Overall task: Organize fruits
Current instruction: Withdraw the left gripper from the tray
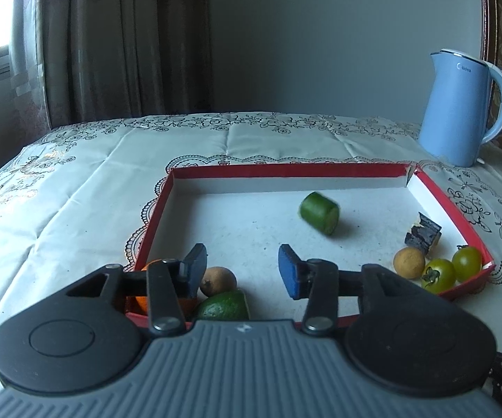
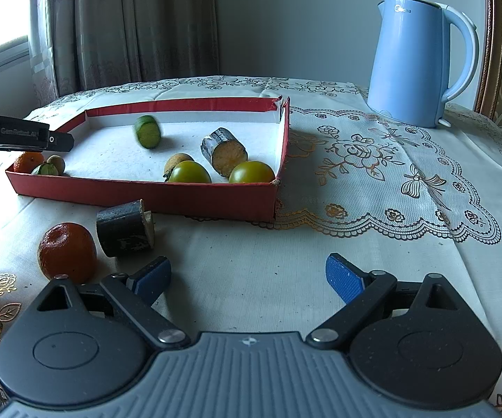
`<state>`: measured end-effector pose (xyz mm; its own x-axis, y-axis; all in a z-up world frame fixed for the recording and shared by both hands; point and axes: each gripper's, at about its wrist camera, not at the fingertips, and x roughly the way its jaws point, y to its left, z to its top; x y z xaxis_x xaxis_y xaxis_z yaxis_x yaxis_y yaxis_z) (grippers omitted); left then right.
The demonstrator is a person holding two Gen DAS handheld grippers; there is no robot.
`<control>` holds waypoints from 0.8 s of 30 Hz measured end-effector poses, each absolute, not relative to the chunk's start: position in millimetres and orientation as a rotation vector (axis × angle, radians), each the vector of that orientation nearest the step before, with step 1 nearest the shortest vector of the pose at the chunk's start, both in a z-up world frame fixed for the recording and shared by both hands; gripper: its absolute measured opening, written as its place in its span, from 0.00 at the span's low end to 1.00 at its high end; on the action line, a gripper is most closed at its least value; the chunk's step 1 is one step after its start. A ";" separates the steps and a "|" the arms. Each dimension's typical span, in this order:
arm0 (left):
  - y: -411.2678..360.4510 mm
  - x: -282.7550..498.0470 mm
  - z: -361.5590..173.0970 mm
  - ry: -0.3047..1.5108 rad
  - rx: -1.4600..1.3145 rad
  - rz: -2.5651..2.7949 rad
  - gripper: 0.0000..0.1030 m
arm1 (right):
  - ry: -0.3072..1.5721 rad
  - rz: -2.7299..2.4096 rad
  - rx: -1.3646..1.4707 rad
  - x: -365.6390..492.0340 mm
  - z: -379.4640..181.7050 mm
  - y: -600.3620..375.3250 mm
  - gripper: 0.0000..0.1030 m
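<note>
A red-walled tray (image 1: 285,171) (image 2: 146,191) holds a cucumber piece (image 1: 319,213) (image 2: 147,131), a dark sugarcane piece (image 1: 422,233) (image 2: 224,155), two green tomatoes (image 1: 439,275) (image 2: 252,172), a small tan fruit (image 1: 409,262) (image 2: 178,160), and in its near-left corner an orange (image 2: 28,161), a green piece (image 1: 224,306) and a tan fruit (image 1: 218,280). My left gripper (image 1: 242,270) (image 2: 24,136) is open and empty over that corner. My right gripper (image 2: 247,278) is open and empty over the cloth, right of an orange (image 2: 67,251) and a second sugarcane piece (image 2: 125,229) outside the tray.
A blue electric kettle (image 1: 460,108) (image 2: 421,59) stands at the back right on the embroidered tablecloth (image 2: 373,181). Curtains (image 1: 111,41) and a window are behind the table on the left. A wooden frame edge (image 2: 491,35) is at the far right.
</note>
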<state>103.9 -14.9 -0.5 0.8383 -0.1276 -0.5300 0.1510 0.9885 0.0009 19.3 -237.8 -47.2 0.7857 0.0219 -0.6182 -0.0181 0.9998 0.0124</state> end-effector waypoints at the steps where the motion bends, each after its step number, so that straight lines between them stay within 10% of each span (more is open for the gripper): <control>1: -14.6 102.7 0.3 0.555 0.045 -0.144 0.46 | 0.667 0.022 0.006 19.6 -47.2 -237.3 0.93; 24: -3.7 67.6 13.1 0.526 0.037 -0.156 0.64 | 0.667 0.022 0.005 19.7 -47.2 -237.2 0.94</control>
